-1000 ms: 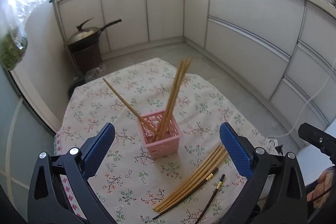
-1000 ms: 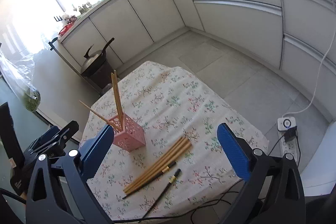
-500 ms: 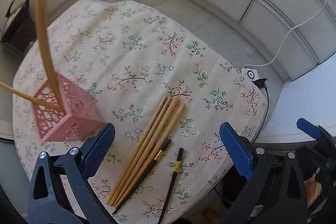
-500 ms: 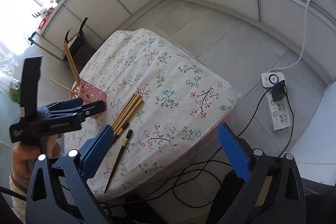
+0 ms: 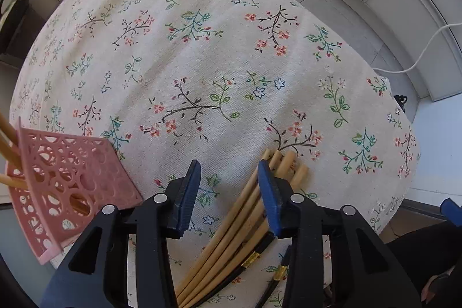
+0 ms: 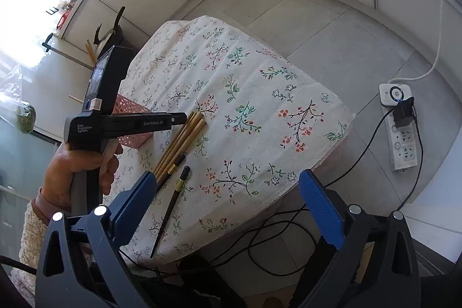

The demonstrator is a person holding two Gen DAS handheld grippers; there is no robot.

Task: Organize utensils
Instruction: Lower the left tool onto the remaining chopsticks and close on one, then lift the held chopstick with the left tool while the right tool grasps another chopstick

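Several bamboo chopsticks lie bundled on the floral tablecloth, with two black chopsticks beside them. My left gripper hovers low over the bundle's left edge, jaws partly closed and holding nothing; its right finger overlaps the sticks. The pink lattice holder with chopsticks in it stands to the left. In the right wrist view the bundle, a black chopstick and the holder show. My right gripper is open wide and empty, off the table's near edge.
A power strip and black cables lie on the tiled floor right of the table. White cabinets line the walls. A dark wok on a stand sits behind the table's far corner.
My left gripper dropped down close to the bamboo bundle and its jaws narrowed. My right gripper shifted slightly and stayed open.
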